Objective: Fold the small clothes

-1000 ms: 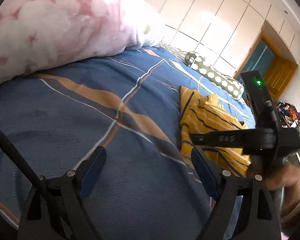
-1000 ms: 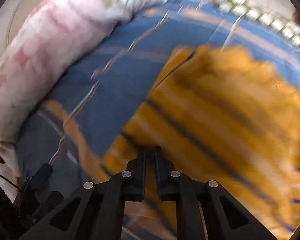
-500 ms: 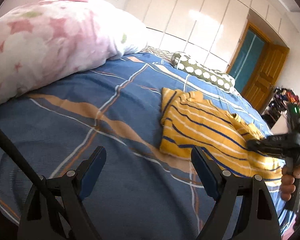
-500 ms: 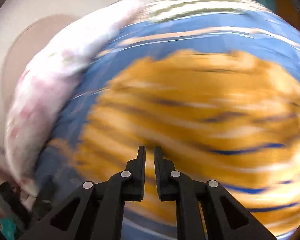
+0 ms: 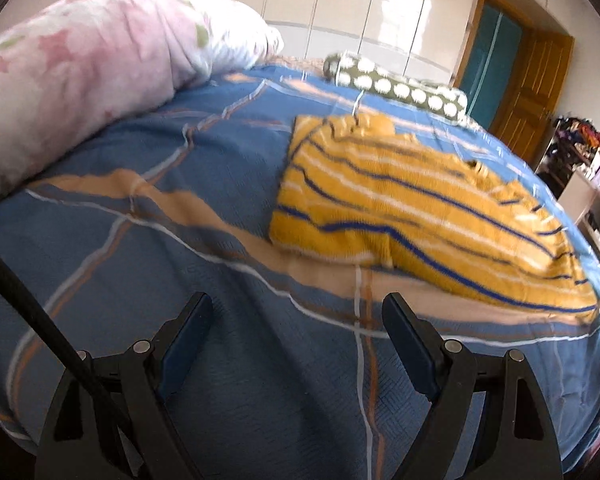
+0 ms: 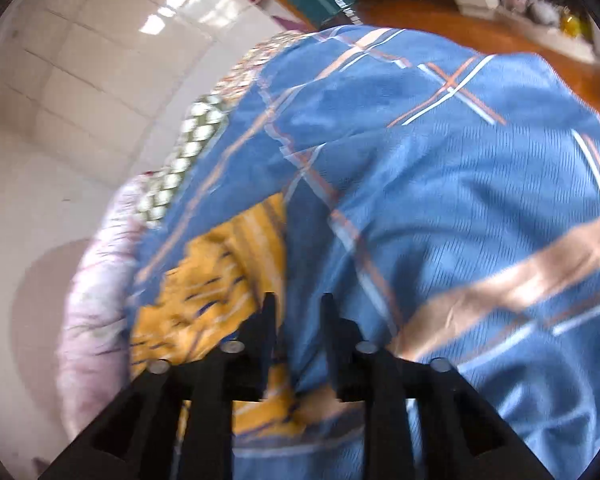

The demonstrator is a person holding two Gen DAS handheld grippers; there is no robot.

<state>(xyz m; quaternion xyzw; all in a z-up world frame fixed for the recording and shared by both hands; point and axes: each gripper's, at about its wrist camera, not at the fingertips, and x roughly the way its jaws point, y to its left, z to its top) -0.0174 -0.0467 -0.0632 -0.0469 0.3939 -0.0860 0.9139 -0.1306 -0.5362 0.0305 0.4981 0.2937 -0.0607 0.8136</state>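
Observation:
A small yellow garment with blue and white stripes (image 5: 412, 208) lies spread on the blue bedspread (image 5: 148, 160), to the right of centre in the left wrist view. My left gripper (image 5: 298, 312) hangs open over bare bedspread just short of the garment's near edge, with nothing between its fingers. In the blurred right wrist view the same yellow garment (image 6: 216, 276) lies at lower left. My right gripper (image 6: 296, 304) is over the garment's edge and the bedspread (image 6: 460, 168); its jaws are opening and nothing shows between them.
A pink and white flowered duvet (image 5: 80, 92) is bunched along the left of the bed. A green bolster with white dots (image 5: 396, 84) lies at the far end. White wardrobe doors (image 5: 340, 4), a wooden door (image 5: 536, 92) and a cluttered shelf (image 5: 580, 148) stand beyond.
The right gripper let go of the yellow garment, swept away to the right with a roll and began to open. It has left the left wrist view, which came nearer the garment.

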